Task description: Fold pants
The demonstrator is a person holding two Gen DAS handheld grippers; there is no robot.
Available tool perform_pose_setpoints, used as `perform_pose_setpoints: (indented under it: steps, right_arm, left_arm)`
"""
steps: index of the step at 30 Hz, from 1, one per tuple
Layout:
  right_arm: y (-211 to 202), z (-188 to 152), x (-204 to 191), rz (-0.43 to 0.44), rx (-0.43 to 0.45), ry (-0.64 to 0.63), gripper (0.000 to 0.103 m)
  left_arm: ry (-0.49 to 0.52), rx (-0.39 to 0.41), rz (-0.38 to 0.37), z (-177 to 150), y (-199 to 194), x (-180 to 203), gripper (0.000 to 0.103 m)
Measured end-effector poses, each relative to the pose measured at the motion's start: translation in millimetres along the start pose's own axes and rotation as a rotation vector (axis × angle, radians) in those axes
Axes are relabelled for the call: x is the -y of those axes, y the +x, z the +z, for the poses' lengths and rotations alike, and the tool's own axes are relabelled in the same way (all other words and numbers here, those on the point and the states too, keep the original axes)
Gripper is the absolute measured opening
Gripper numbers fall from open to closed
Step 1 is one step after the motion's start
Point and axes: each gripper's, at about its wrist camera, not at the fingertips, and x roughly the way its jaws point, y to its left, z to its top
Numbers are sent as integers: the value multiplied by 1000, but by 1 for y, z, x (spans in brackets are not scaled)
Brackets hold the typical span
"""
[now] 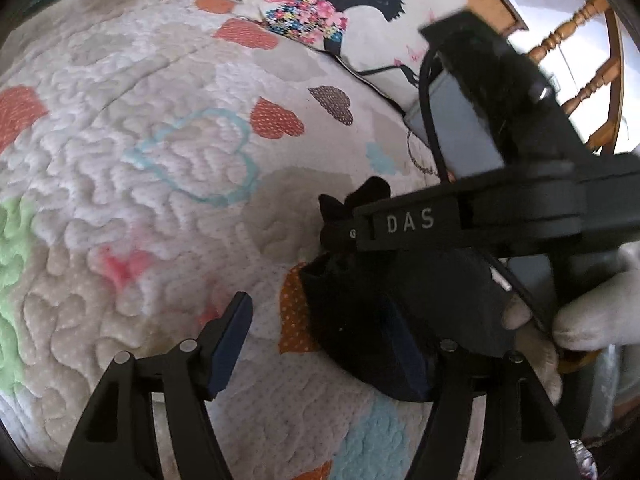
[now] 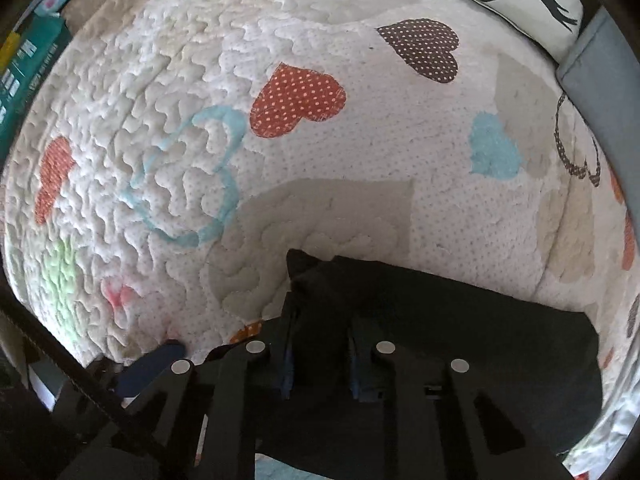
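Black pants (image 2: pixel 440 312) bunch between right tool (image 2: pixel 320 364) fingers.

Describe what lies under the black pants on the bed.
The black pants rest on a heart-patterned quilt. An orange heart patch peeks out at their edge; the quilt beneath them is covered.

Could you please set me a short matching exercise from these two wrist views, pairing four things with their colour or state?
Things:
1. pants
2. right gripper
3. left gripper
4. quilt

States:
A. open, one finger against dark cloth
B. black, lying on the bed
C. white with coloured hearts
D. pinching a bunched fold of black cloth

Pairs: 1-B, 2-D, 3-A, 4-C
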Motion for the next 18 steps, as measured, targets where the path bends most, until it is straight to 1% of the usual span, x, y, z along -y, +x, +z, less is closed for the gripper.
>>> perform_pose_setpoints:
  steps: [1, 2, 3, 5, 6, 8, 11, 13, 15, 18]
  right_arm:
    - [-2, -2, 1, 7, 8, 2, 21]
    - [-5, -4, 4, 15, 16, 4, 21]
    - [-9, -5, 6, 29, 28, 6, 20]
    - [-20, -14, 6, 52, 46, 6, 18]
    - [-28, -21, 9, 57, 63, 3, 18]
    - [-39, -28, 14, 66, 93, 11, 17]
    - [-61, -42, 35, 88, 147, 49, 17]
    - [-78, -54, 54, 91, 184, 74, 17]
    - [-89, -60, 76, 98, 205, 103, 17]
    - [-87, -78, 117, 101, 218, 173, 17]
  left_arm:
    - [21, -9, 5, 0, 3, 4, 46]
    - [44, -28, -7, -1, 8, 8, 28]
    - [62, -54, -23, -3, 13, 13, 15]
    - [91, -38, -8, -4, 10, 21, 15]
    - [106, -32, -14, -3, 8, 26, 15]
    - [110, -26, -38, -1, 4, 37, 15]
    - [93, -29, -99, 4, 3, 58, 15]
    - [108, -39, -136, 3, 7, 79, 15]
    - [149, -52, -145, -1, 15, 104, 15]
    - [203, -78, -145, -11, 32, 136, 16]
